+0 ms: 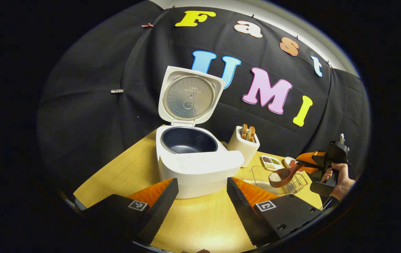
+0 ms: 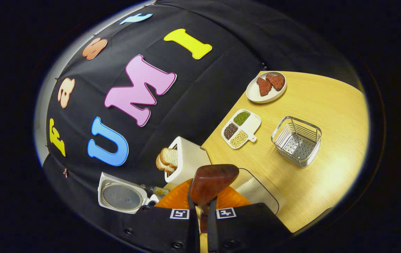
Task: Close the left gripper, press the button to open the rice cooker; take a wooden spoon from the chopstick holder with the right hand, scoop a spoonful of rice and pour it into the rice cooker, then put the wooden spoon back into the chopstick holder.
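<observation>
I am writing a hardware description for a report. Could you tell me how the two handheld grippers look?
Each gripper has a dark, blocky body. Its two fingers carry ridged inner faces, and each bears a small square black-and-white marker. In the left gripper view, the right gripper is a dark unit with a handle gripped by a bare hand.

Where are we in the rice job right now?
Done: the rice cooker stands open, lid up, pot apparently empty. In hand: the right claw grips the wooden spoon, loaded with rice, beside the cooker. Left: pour it into the pot, then return the spoon to the holder.
</observation>
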A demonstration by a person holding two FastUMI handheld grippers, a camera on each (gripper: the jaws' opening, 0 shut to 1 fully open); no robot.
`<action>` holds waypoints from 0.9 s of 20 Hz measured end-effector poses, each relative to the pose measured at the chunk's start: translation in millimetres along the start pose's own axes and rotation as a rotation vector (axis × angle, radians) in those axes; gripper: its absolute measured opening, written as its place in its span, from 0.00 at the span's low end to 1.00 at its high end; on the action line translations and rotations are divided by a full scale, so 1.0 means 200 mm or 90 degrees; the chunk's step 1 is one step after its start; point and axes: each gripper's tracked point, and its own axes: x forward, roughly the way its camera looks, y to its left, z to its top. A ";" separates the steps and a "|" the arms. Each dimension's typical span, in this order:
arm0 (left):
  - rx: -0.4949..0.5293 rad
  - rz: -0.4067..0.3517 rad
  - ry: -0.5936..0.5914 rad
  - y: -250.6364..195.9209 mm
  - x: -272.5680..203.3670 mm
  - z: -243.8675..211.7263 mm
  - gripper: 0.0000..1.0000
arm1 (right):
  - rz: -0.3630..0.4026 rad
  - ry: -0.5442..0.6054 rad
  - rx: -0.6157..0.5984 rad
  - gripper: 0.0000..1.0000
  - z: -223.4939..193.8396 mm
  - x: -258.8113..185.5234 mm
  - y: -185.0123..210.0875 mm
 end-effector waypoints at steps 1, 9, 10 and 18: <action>-0.002 -0.001 0.000 -0.01 -0.01 0.00 0.96 | 0.006 -0.002 0.009 0.13 0.02 -0.01 0.03; 0.003 0.008 -0.024 0.02 -0.07 0.06 0.96 | 0.077 0.012 0.092 0.13 0.08 -0.04 0.41; 0.002 0.012 -0.027 0.03 -0.08 0.06 0.96 | 0.083 0.014 0.094 0.13 0.07 -0.03 0.45; -0.004 0.049 -0.047 0.20 -0.13 0.11 0.96 | 0.151 0.063 0.062 0.13 -0.18 0.08 0.94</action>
